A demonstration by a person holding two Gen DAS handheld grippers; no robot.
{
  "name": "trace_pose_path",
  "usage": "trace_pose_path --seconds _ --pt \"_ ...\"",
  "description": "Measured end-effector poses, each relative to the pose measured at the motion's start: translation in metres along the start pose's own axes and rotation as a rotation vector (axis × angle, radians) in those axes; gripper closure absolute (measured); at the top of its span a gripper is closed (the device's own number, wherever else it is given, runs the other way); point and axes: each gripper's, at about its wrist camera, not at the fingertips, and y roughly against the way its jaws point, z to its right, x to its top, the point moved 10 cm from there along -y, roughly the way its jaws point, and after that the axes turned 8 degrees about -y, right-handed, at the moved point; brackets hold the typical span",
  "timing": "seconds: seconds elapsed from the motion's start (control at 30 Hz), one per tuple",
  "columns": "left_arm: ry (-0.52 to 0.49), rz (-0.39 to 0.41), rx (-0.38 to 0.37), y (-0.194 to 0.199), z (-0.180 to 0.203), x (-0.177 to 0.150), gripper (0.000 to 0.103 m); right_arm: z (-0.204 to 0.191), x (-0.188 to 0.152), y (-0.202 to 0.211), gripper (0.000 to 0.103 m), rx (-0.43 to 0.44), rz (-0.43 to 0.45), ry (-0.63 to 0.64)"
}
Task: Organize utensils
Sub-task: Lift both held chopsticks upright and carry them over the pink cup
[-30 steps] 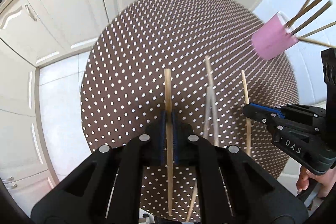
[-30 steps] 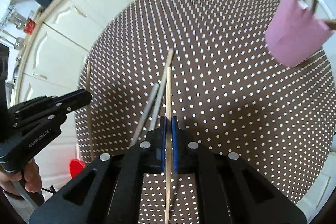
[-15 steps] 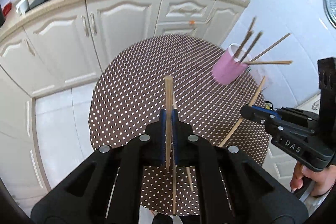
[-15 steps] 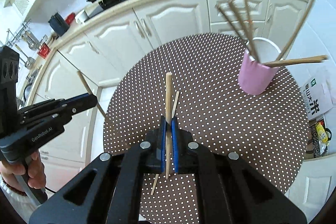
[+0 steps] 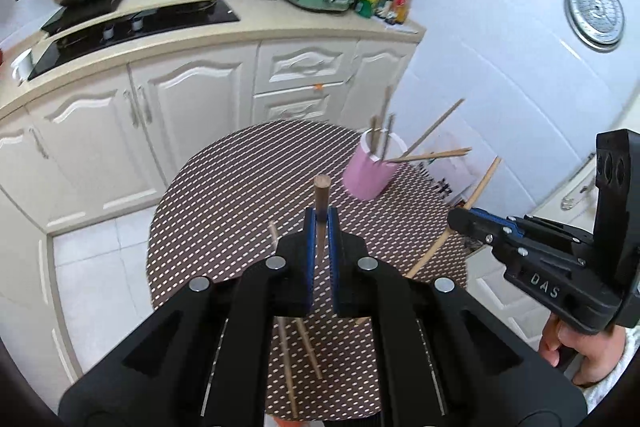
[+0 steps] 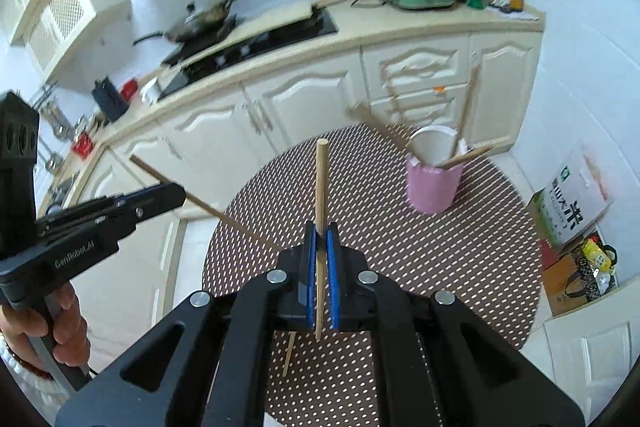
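The left tool [image 5: 319, 223] is shut tight on a thin wooden chopstick [image 5: 321, 203], and the right tool [image 6: 320, 239] is shut tight on another thin wooden chopstick [image 6: 320, 195]. A second ago both tools were low over the round brown table with white dots [image 5: 240, 187], and each chopstick lay almost flat on it. Now both tools are up high above the table, and the sticks are in the air. So both sticks have been picked up, and that part of the job looks done.

The pink round cup [image 5: 370, 175] stands on the far right side of the table. It already has a few wooden sticks [image 5: 432, 155] poking out of it, leaning this way and that. In the right view the pink cup [image 6: 434, 183] is ahead and a little to the right of the right tool, well apart from it. The left tool's stick points almost straight at the camera, so only its round end shows well. The right tool's stick stands nearly upright between the blue pads.

Two more wooden sticks [image 5: 308, 343] lie on the near side of the table, below the left tool, well away from the cup. They are not put away yet.

I think the next step is to carry both held sticks over to the cup and drop them in. The sticks already in the cup lean out wide, so a new one could bump them
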Motion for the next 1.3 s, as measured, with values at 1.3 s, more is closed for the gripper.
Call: trace_pose_path --seconds 1.3 --pt "-0.081 0.148 -0.114 -0.088 0.079 0.173 0.097 0.128 0.170 0.029 0.099 -0.143 0.313 -0.077"
